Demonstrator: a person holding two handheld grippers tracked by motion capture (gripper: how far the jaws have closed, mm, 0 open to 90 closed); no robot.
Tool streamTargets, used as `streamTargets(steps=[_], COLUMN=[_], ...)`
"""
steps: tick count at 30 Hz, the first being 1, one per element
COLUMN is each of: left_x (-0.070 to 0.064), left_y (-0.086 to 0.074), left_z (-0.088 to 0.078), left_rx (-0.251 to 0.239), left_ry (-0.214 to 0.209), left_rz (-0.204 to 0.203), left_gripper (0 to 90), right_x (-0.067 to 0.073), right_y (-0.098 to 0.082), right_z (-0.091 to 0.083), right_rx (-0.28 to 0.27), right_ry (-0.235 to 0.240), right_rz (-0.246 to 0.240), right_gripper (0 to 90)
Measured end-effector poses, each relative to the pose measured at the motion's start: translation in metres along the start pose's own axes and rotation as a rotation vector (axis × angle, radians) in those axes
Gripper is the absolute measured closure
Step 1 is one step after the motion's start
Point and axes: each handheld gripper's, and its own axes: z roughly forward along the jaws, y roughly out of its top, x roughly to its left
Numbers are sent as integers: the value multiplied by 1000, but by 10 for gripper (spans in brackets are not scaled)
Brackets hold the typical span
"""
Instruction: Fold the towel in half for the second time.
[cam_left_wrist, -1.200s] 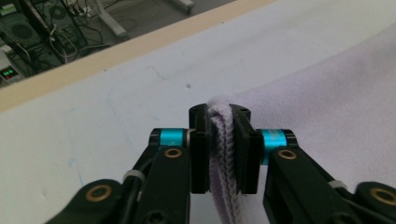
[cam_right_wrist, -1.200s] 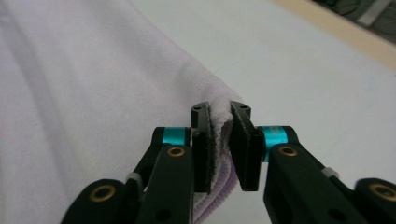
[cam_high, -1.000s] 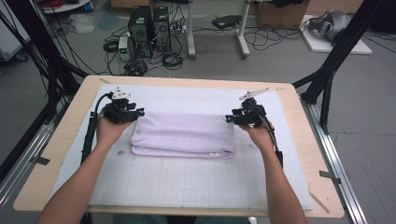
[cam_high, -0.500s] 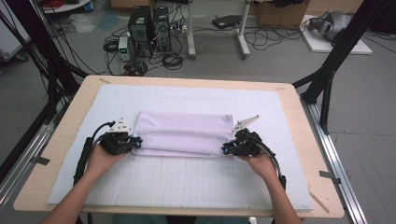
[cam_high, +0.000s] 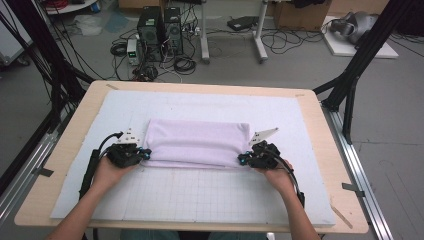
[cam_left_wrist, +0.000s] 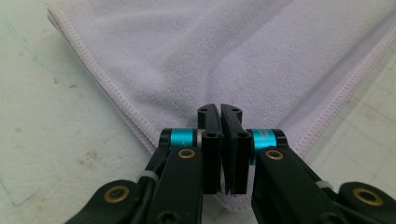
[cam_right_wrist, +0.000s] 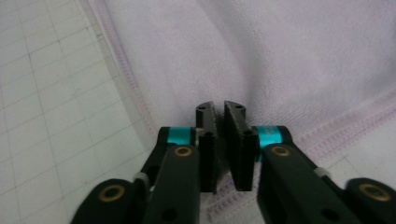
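A folded lavender towel (cam_high: 197, 142) lies across the middle of the white grid mat (cam_high: 200, 195). My left gripper (cam_high: 143, 154) is at the towel's near left corner and my right gripper (cam_high: 242, 159) at its near right corner. In the left gripper view, the left gripper (cam_left_wrist: 219, 109) has its jaws pressed together on the towel's (cam_left_wrist: 187, 56) hemmed corner. In the right gripper view, the right gripper (cam_right_wrist: 219, 106) pinches the towel (cam_right_wrist: 261, 46) just inside its stitched edge. Both pairs of jaws have just been closing with towel cloth between them.
The mat covers a wooden table (cam_high: 320, 125) whose bare rim runs all around. Black frame posts (cam_high: 357, 65) rise at the far left and right corners. Computers and cables (cam_high: 160, 30) sit on the floor beyond the far edge.
Both hands came from the towel's far corners toward the person to its near corners and sank to the mat. Both pairs of jaws closed on the cloth.
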Motion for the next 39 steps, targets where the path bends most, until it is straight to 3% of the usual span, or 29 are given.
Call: streamTargets(steps=[4, 6, 8, 9, 10, 11, 14, 17, 19, 22, 27, 29, 31, 33, 39], left_x=[-2, -5, -9, -11, -13, -14, -15, -18, -21, -18, -16, -15, -14, -14, -10], left_y=[3, 4, 3, 1, 0, 0, -1, -5, -10, -15, -16, -16, -16, -15, -13], left_z=[-15, -22, -24, -25, -26, -26, -20, -11, -6, -6, -11, -12, -12, -14, -19], left_rx=[-62, -84, -65, -57, -60, -58, -41, 10, 37, 16, 8, 6, 1, -24, -85], left_ry=[-5, -26, -50, -64, -75, -74, -60, -54, -31, -40, -21, -11, -7, -10, -18], left_rz=[-14, -11, 2, 8, 5, 9, 22, 55, 70, 39, 36, 31, 27, 14, -61], left_gripper=[873, 873, 864, 838, 766, 671, 661, 697, 745, 743, 717, 703, 679, 661, 536], right_x=[-1, -1, 0, -1, -1, 0, 3, 9, 13, 14, 13, 14, 15, 14, 13], right_y=[5, 9, 12, 12, 11, 9, 5, -1, -9, -21, -26, -24, -23, -23, -15], right_z=[-22, -33, -41, -44, -44, -44, -38, -29, -22, -15, -23, -26, -25, -22, -25], right_rx=[-68, -70, -84, -79, -64, -52, -47, -41, -9, 21, -26, -73, -67, -56, -137], right_ry=[-15, -28, -28, 1, 25, 9, 33, 43, 31, 23, 28, 29, 11, 14, -16], right_rz=[-7, -26, -31, -27, -22, -22, 6, 6, 3, 14, 41, 50, 39, 56, 83], right_gripper=[863, 863, 860, 852, 838, 788, 660, 629, 633, 656, 672, 673, 668, 648, 498])
